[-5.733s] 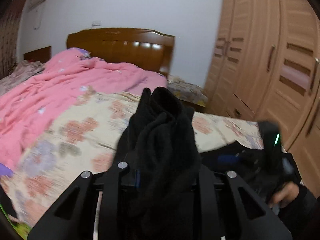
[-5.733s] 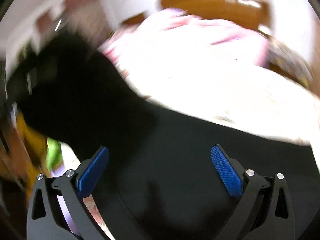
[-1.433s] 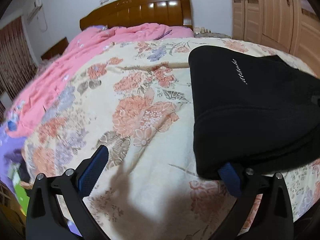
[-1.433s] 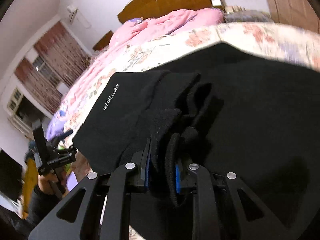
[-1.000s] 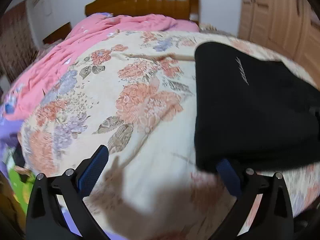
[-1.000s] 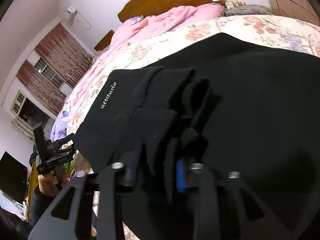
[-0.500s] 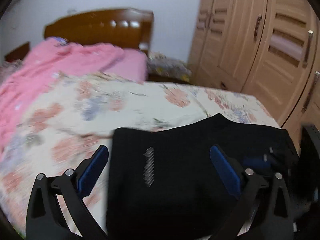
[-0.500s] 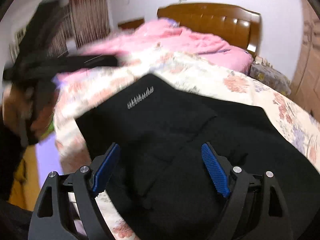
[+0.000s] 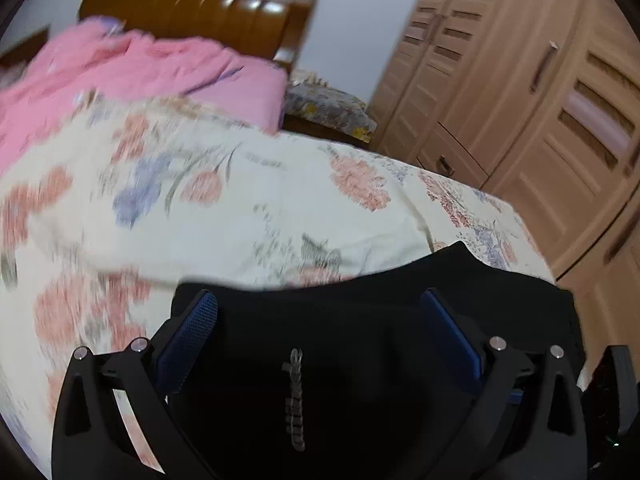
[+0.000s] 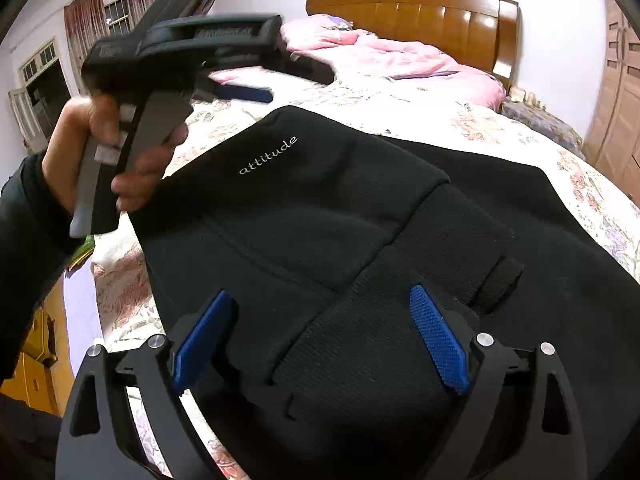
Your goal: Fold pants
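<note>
Over folded black knit pants [image 10: 360, 216] on floral bedsheet [image 9: 260, 208], both claws wide open, holding nothing; may unfold if snagged.

Both wrist cameras sit low and close over the folded black pants [image 9: 360, 340], looking along the bed toward the wooden headboard [image 9: 192, 4]. The left view faces the headboard from the wardrobe [image 9: 540, 100] side. The right view [image 10: 420, 12] looks from farther along and takes in the left claw [image 10: 256, 80]; both share pants, bedspread and headboard.
</note>
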Demonstrator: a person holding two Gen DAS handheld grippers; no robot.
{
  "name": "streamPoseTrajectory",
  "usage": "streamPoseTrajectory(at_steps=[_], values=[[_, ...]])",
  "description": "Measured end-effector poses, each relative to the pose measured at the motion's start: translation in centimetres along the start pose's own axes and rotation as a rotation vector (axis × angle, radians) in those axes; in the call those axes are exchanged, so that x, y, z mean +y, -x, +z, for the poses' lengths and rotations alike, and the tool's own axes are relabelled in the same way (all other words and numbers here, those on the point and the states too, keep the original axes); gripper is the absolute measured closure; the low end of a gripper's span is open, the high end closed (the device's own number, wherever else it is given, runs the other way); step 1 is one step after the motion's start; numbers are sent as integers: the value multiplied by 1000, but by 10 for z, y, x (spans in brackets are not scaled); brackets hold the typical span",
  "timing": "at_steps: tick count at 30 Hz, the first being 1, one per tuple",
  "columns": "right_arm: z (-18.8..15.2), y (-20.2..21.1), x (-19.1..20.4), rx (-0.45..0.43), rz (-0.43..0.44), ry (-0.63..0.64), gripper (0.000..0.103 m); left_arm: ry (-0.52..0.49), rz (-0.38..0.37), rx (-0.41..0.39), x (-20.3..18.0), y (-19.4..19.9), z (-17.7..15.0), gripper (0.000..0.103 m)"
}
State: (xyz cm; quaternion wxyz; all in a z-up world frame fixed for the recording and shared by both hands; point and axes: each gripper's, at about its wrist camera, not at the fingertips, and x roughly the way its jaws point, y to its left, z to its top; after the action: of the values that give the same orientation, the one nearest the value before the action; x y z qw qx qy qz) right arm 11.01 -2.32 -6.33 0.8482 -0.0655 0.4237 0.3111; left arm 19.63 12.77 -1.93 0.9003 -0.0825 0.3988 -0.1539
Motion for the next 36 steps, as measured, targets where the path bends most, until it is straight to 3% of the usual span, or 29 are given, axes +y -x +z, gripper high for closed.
streamPoseTrajectory(at_steps=[2, 5, 9, 14, 17, 19, 21, 22, 24, 30, 36], values=[[0, 1, -3, -1, 12, -7, 15, -62, 16, 34, -4, -23, 3, 2], [-4, 3, -5, -2, 29, -18, 15, -53, 73, 103, 7, -55, 0, 2], [1, 13, -9, 7, 45, -42, 15, -39, 92, 38, -2, -31, 3, 2], [23, 27, -38, -68, 28, -84, 15, -72, 143, -106, -20, 34, -17, 2], [34, -1, -52, -12, 67, -87, 15, -89, 232, -81, -17, 33, -44, 2], [32, -24, -54, 62, 45, -72, 14, -78, 243, -3, -8, 17, -55, 2], [29, -29, -51, 64, 39, -40, 9, -72, 295, 44, 1, 1, -65, 2], [29, -28, -51, 68, 44, -47, 7, -54, 281, 61, 6, -2, -69, 2], [30, -22, -54, 68, 25, -72, 8, -16, 264, 44, 11, 5, -68, 2], [19, 27, -38, -27, 24, -79, 8, -100, 368, -19, -14, 39, -74, 2], [6, 21, -19, 9, 4, -38, 8, -137, 378, 8, -26, 37, -93, 2]])
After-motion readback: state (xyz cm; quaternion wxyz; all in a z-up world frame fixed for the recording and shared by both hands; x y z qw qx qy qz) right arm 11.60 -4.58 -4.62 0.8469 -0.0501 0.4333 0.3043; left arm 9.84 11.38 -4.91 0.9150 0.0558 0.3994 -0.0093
